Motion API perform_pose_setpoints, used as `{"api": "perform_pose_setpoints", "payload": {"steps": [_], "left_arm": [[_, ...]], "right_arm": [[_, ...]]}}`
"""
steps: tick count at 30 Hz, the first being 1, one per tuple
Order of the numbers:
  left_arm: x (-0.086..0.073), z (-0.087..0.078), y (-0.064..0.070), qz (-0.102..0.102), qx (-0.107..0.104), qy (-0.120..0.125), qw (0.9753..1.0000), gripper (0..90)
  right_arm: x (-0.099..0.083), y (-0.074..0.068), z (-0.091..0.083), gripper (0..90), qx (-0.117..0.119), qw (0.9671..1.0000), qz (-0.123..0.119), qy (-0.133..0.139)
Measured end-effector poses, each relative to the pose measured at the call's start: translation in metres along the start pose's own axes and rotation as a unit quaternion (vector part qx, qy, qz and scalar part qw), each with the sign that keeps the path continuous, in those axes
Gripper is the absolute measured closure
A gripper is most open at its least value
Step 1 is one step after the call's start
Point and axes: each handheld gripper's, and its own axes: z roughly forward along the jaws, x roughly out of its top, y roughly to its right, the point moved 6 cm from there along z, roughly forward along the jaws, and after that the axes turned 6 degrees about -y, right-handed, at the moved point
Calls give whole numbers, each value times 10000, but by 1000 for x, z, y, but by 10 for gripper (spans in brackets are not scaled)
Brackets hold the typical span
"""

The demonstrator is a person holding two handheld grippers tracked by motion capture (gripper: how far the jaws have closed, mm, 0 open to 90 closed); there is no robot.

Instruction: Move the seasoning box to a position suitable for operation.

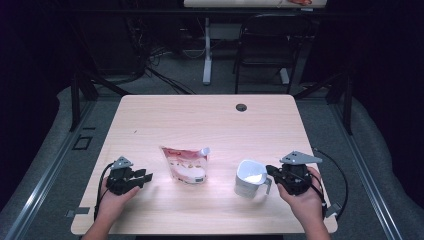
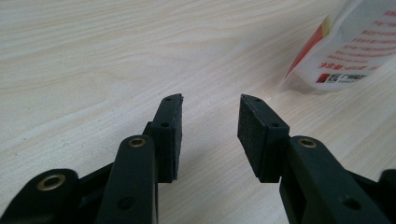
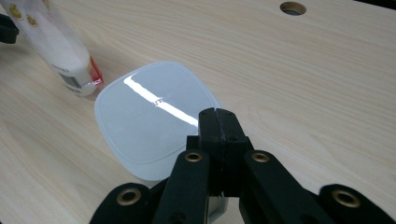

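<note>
A white spouted pouch [image 1: 186, 164] with red print lies flat at the table's middle; its corner [image 2: 345, 51] shows at the upper right of the left gripper view. A white cup [image 1: 249, 178] with a squarish rim and a handle on its right stands to the pouch's right. My left gripper [image 1: 144, 178] rests low on the table left of the pouch, open, with nothing between its pads [image 2: 254, 130]. My right gripper [image 3: 217, 122] hangs over the near rim of the cup [image 3: 149, 121], above the handle side, with its jaws pressed together and nothing visible between them.
The light wooden table [image 1: 200, 120] has a cable hole [image 1: 241, 107] near its far edge. Beyond the table stand a black chair [image 1: 270, 45] and a desk leg [image 1: 207, 50] on a dark floor with cables.
</note>
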Motion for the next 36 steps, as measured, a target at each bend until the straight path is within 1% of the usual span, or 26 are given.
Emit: {"api": "perform_pose_setpoints", "payload": {"steps": [2, 5, 8, 9, 10, 12, 13, 15, 18, 25, 28, 32, 36], "left_arm": [[0, 0, 0, -18, 7, 5, 10000, 604], [0, -1, 0, 10, -14, -20, 10000, 604], [0, -1, 0, 14, -12, -20, 10000, 604], [0, -1, 0, 12, -15, -27, 10000, 604], [0, -1, 0, 10, -12, -27, 10000, 605], [0, -1, 0, 14, -2, -36, 10000, 605], [0, -1, 0, 17, -1, -38, 10000, 605], [0, -1, 0, 24, 3, -39, 10000, 605], [0, -1, 0, 54, 9, -37, 10000, 605], [0, -1, 0, 27, 19, -24, 10000, 605], [0, -2, 0, 33, 24, -27, 10000, 605], [-1, -2, -1, 24, 44, -19, 10000, 605], [-1, -2, -1, 22, 52, -14, 10000, 605]], "right_arm": [[-1, -2, 0, 900, 31, 10000, -19, -67], [-1, -6, 0, 900, 88, 9999, -42, -64], [-2, -9, 0, 900, 75, 9999, -79, -72], [-2, -10, 0, 900, 103, 9999, -93, -62], [-3, -13, 1, 900, 86, 9999, -125, -72], [-4, -14, 3, 900, 63, 9998, -154, -125], [-4, -14, 3, 900, 68, 9999, -128, -95], [-5, -13, 2, 900, 85, 9998, -146, -129], [-6, -12, 1, 900, 112, 9998, -93, -108], [-8, -11, 0, 900, 174, 9998, -36, -89], [-9, -10, 0, 900, 212, 9998, 32, -39], [-10, -9, 0, 900, 218, 9998, 12, -35], [-11, -8, -1, 900, 215, 9998, 59, -10]]}}
